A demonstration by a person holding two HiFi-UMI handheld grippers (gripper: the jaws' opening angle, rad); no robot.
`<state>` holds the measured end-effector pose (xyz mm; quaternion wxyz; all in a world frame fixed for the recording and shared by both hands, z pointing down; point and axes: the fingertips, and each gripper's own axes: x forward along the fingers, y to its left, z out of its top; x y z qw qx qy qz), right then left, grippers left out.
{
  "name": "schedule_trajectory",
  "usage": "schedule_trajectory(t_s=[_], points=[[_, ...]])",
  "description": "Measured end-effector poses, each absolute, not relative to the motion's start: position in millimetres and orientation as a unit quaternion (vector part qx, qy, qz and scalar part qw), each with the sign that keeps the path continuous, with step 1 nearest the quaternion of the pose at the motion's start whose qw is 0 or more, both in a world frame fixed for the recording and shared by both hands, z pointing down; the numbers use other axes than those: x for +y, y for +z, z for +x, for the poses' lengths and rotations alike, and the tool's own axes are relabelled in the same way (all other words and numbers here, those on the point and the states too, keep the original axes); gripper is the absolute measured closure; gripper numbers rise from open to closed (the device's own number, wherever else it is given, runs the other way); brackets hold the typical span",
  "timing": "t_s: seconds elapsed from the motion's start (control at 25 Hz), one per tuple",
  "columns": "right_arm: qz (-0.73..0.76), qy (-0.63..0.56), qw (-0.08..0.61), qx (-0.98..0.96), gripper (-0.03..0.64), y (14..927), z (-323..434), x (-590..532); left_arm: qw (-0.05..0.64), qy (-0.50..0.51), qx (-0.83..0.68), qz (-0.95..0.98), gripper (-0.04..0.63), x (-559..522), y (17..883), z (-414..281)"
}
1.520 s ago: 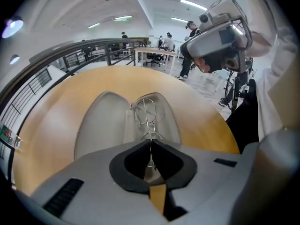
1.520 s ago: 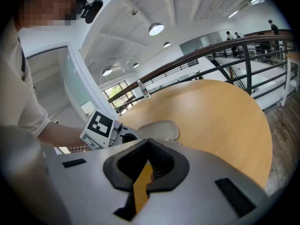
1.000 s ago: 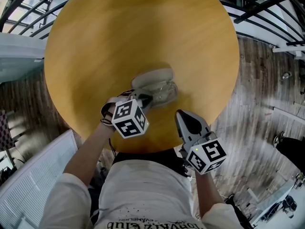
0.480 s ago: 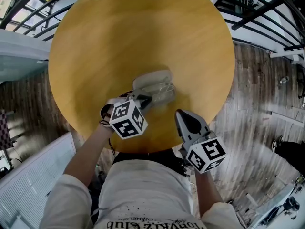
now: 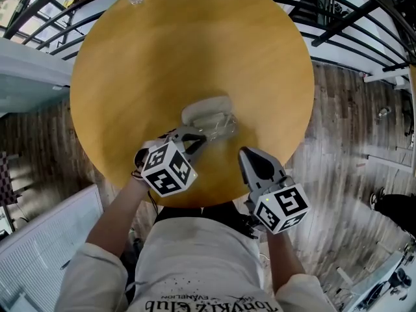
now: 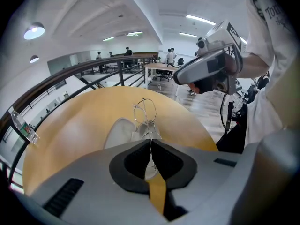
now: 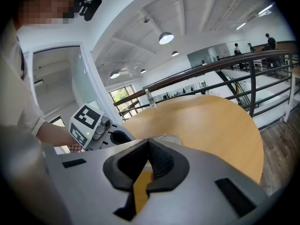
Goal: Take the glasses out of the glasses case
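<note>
Glasses (image 6: 144, 111) pinched in left gripper (image 6: 151, 142) at the grey case (image 6: 119, 132); right gripper (image 7: 146, 145) closed, empty.

A round yellow wooden table (image 5: 195, 51) is seen on a grey plank floor (image 5: 344, 129). Black railings (image 5: 351, 12) are set beside it. A white arched ceiling (image 7: 206, 13) is lit by round lamps (image 7: 166, 37) and long strip lights (image 6: 201, 19). Bright windows (image 7: 123, 97) are seen far back.

The shirt (image 5: 195, 259) print reads "Club"; the rest is unclear.
</note>
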<state>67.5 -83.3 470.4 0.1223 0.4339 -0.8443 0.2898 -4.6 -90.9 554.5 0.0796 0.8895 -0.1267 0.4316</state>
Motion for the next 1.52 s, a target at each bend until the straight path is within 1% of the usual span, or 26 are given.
schedule_trajectory(t_s=[0.28,0.96,1.2,1.52], points=[[0.436,0.276,0.120,-0.848,0.595,458.5,68.2,-74.8,0.077,0.408,-0.160,0.896,0.561,-83.8,530.5,-10.4],[0.435,0.235,0.123,-0.860,0.595,418.5,72.6,-58.3,0.138,0.295,-0.250,0.912,0.561,-58.2,474.0,-21.0],[0.427,0.224,0.119,-0.868,0.595,403.5,65.3,-46.5,0.135,0.266,-0.293,0.908,0.561,-48.0,450.5,-24.6],[0.426,0.212,0.113,-0.872,0.595,390.7,54.8,-36.2,0.149,0.202,-0.327,0.911,0.561,-37.2,420.1,-29.4]])
